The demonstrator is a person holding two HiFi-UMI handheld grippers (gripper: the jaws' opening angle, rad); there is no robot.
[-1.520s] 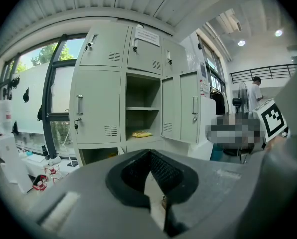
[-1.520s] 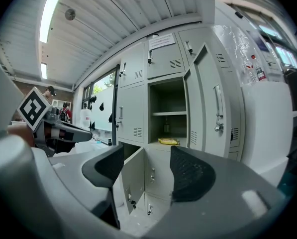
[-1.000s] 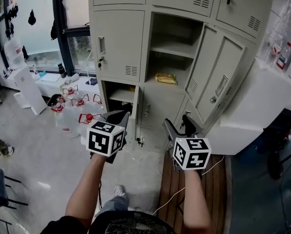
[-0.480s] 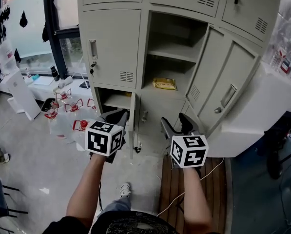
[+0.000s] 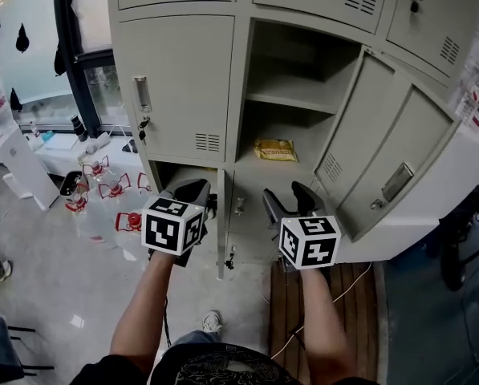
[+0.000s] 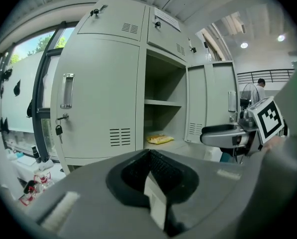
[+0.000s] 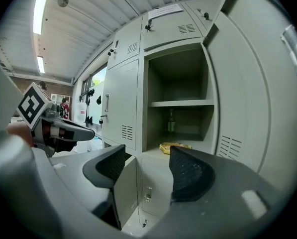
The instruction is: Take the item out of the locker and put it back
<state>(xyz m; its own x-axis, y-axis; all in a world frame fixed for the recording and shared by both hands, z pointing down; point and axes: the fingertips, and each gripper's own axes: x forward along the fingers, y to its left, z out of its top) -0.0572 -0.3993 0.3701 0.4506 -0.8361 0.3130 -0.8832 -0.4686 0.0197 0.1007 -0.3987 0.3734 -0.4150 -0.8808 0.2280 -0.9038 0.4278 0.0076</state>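
A yellow packet (image 5: 276, 150) lies on the floor of the open locker compartment (image 5: 299, 95), under its shelf; it also shows in the left gripper view (image 6: 159, 139) and the right gripper view (image 7: 174, 147). My left gripper (image 5: 192, 191) hovers in front of the lockers, below and left of the packet, jaws shut together with nothing between them (image 6: 150, 156). My right gripper (image 5: 290, 198) is held just below the compartment, open and empty (image 7: 147, 166). A dark bottle (image 7: 171, 121) stands at the back of the compartment.
The compartment's door (image 5: 387, 147) swings open to the right. A lower locker door (image 5: 221, 219) stands ajar between my grippers. Red-capped containers (image 5: 103, 184) sit on the floor at the left. A wooden board (image 5: 283, 311) and a cable lie by my feet.
The lockers have drawn nearer and shifted left in the head view. Both grippers keep their pose, left shut and right open.
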